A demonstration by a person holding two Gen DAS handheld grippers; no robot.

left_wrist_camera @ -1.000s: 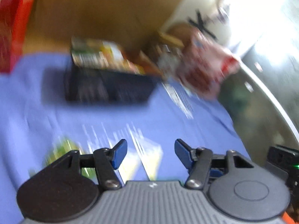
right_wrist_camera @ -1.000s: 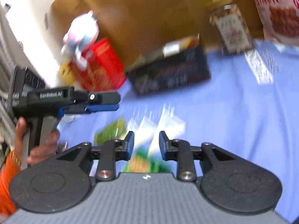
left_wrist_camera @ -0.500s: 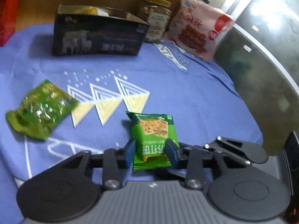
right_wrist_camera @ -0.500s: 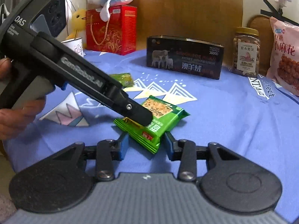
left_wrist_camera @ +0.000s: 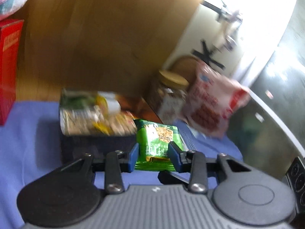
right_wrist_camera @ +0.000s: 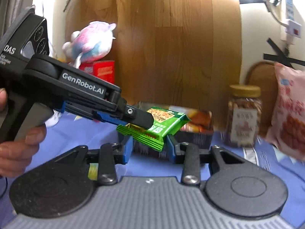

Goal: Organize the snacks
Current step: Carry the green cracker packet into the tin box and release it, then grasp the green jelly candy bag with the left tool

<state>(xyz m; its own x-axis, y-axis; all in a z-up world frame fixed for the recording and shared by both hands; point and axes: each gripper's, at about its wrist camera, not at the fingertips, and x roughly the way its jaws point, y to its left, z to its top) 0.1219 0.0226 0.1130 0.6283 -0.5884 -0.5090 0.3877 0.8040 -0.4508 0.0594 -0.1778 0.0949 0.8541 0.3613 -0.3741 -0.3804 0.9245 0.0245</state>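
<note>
Green snack packet [left_wrist_camera: 157, 143], blue cloth [left_wrist_camera: 28, 137], red box [left_wrist_camera: 8, 68] (plush toy [right_wrist_camera: 89, 42] pastel pink-and-blue).

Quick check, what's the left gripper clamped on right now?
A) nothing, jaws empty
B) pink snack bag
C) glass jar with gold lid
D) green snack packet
D: in the left wrist view the left gripper has both blue fingers pressed against the green snack packet, held off the cloth in front of the dark box.

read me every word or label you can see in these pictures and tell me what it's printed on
"GenRobot.AI": side of the left gripper.
"DAS": its black housing at the far left; the small lines beneath are too small to read.
Green snack packet: Chinese characters, blurred.
Jar label: unreadable.
Pink bag: print blurred.
Red box: print blurred.
</note>
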